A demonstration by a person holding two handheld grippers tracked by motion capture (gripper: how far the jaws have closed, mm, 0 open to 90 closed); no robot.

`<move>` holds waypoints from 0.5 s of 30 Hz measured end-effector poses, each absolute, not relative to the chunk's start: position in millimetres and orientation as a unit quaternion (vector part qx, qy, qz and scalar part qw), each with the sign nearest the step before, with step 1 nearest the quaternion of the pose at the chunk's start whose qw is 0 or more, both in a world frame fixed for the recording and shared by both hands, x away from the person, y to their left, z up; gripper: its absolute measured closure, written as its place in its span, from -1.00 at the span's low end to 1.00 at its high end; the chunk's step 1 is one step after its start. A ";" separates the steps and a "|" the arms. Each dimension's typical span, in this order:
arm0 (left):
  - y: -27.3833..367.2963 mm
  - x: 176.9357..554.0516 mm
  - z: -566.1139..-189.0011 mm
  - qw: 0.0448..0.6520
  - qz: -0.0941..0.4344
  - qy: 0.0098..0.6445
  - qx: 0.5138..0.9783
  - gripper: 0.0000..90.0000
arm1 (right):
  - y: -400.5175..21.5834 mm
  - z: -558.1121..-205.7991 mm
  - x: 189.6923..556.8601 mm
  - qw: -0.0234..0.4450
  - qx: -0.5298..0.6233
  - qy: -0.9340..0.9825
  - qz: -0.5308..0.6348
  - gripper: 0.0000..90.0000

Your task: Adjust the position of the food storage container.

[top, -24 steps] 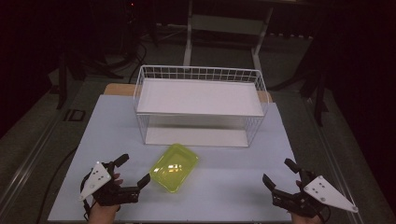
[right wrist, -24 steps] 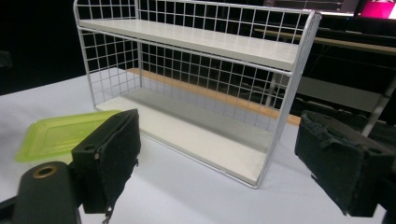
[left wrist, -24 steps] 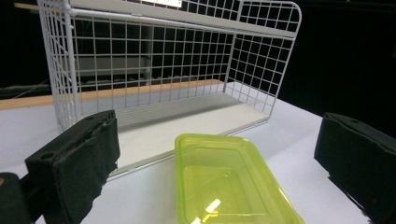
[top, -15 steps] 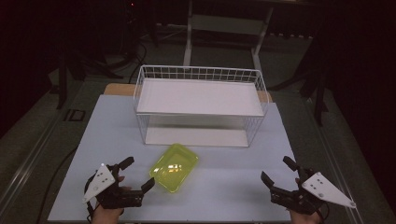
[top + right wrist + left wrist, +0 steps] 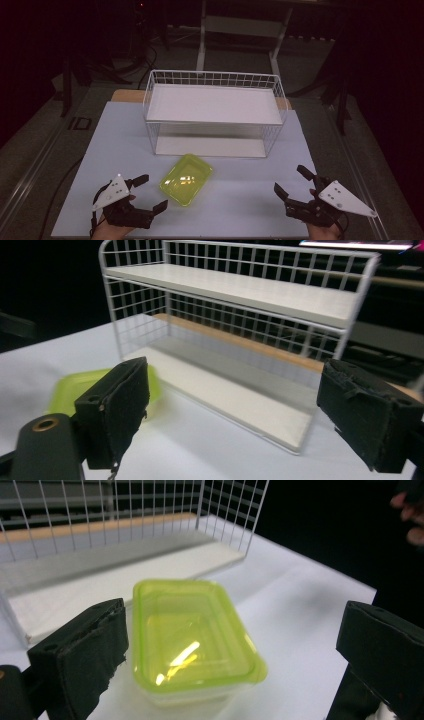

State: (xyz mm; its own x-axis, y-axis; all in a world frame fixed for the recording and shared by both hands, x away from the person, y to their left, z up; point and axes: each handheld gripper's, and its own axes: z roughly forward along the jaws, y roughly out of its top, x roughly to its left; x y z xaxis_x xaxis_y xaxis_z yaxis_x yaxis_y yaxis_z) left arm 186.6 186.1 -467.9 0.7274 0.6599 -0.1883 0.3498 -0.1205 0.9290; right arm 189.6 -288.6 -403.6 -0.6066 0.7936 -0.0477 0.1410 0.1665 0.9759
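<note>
A translucent lime-green lidded container (image 5: 186,178) lies on the white table in front of the wire shelf. My left gripper (image 5: 153,192) stands open just left of it, near the table's front edge, with its jaws wide apart and the container (image 5: 192,637) between and just beyond them. My right gripper (image 5: 291,181) is open at the front right, well apart from the container, whose edge (image 5: 75,385) shows behind the left jaw. Nothing is held by either gripper.
A white wire rack (image 5: 215,112) with an upper and a lower white shelf stands at the middle back of the table (image 5: 100,150); the rack (image 5: 260,315) faces the right gripper. A person's fingers (image 5: 410,515) show at the top right of the left gripper view.
My left gripper has shifted right and nearer to the container, turning a little. The right gripper has barely moved. The container lies where it was.
</note>
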 end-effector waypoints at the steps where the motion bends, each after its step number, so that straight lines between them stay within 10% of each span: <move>1: 187.4 187.7 -469.4 0.560 0.134 0.342 0.743 -0.86 | -287.7 -403.0 191.1 0.286 0.331 0.706 0.557 -0.70; 9: 189.4 197.2 -485.0 0.487 0.146 0.336 0.793 0.44 | -281.8 -394.3 196.0 0.266 0.322 0.711 0.566 -0.70; 15: 179.9 202.5 -502.6 0.443 0.142 0.339 0.817 0.94 | -280.7 -394.4 194.4 0.266 0.320 0.707 0.572 -0.70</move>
State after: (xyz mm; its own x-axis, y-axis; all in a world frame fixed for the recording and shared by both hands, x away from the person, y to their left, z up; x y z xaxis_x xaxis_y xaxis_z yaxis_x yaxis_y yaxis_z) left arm 202.5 179.9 -502.6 0.7293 0.6808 -0.0683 0.4288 -0.3769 0.8210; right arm 194.4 -280.7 -394.4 -0.6534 0.7570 -0.0097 0.1488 0.1410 0.9788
